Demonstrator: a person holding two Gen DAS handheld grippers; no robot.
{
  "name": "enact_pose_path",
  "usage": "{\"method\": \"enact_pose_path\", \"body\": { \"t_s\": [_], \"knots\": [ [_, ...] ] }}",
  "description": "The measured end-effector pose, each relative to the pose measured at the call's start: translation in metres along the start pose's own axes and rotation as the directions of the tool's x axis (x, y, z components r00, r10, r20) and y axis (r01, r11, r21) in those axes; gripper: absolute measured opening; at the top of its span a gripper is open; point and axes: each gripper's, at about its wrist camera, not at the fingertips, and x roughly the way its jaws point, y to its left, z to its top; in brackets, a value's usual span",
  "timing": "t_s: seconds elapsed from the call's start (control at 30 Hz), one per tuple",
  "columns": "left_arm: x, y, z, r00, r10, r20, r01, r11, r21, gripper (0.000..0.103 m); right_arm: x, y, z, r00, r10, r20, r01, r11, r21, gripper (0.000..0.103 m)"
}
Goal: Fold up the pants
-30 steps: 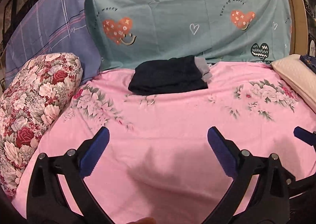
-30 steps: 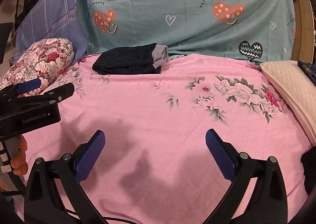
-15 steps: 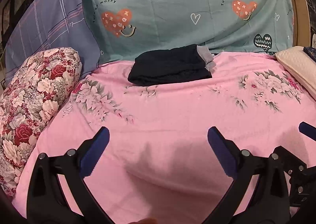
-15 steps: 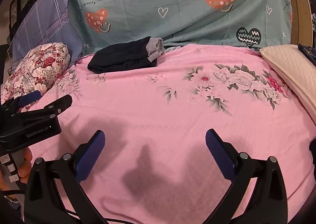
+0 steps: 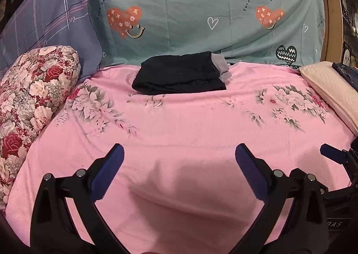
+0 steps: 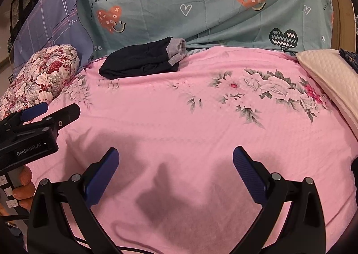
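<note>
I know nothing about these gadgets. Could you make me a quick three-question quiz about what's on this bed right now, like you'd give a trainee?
1. True or false: the dark folded pants lie at the far edge of the pink floral bedsheet, against the teal heart-print cover.
2. Multiple choice: the left tool and right tool are A) both open and empty, B) both clamped on cloth, C) one open, one shut.
3. Fill in: the rose-patterned pillow lies on the ____ side of the bed in both views.

Key: 1 true; 2 A; 3 left.
</note>
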Motion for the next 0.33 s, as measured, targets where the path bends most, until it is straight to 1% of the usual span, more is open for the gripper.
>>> {"method": "enact_pose_path", "body": {
  "t_s": [0.07,0.1,0.17,0.23,0.33],
  "knots": [
    [0.005,0.001,0.001,1.0,0.011,-0.024,-0.012,1.0,-0.011,0.101,0.0,0.0,0.0,1.0,0.001,0.0,-0.001,1.0,-0.003,0.102],
    [0.01,0.002,0.001,0.999,0.022,-0.05,-0.023,1.0,-0.017,0.101,0.0,0.001,0.0,1.0,0.0,0.001,0.0,1.0,-0.004,0.102],
    [0.016,0.004,0.0,0.995,0.065,-0.075,-0.068,0.997,-0.026,0.101,0.0,0.001,0.0,1.0,-0.001,0.003,0.001,1.0,-0.005,0.102],
    [0.018,0.006,0.0,0.993,0.086,-0.077,-0.088,0.996,-0.027,0.101,-0.001,0.002,0.0,1.0,-0.004,0.005,0.004,1.0,-0.009,0.102],
    [0.015,0.007,0.0,0.993,0.103,-0.061,-0.105,0.994,-0.031,0.101,-0.002,0.003,0.0,1.0,-0.006,0.009,0.006,1.0,-0.014,0.102]
  ]
}}
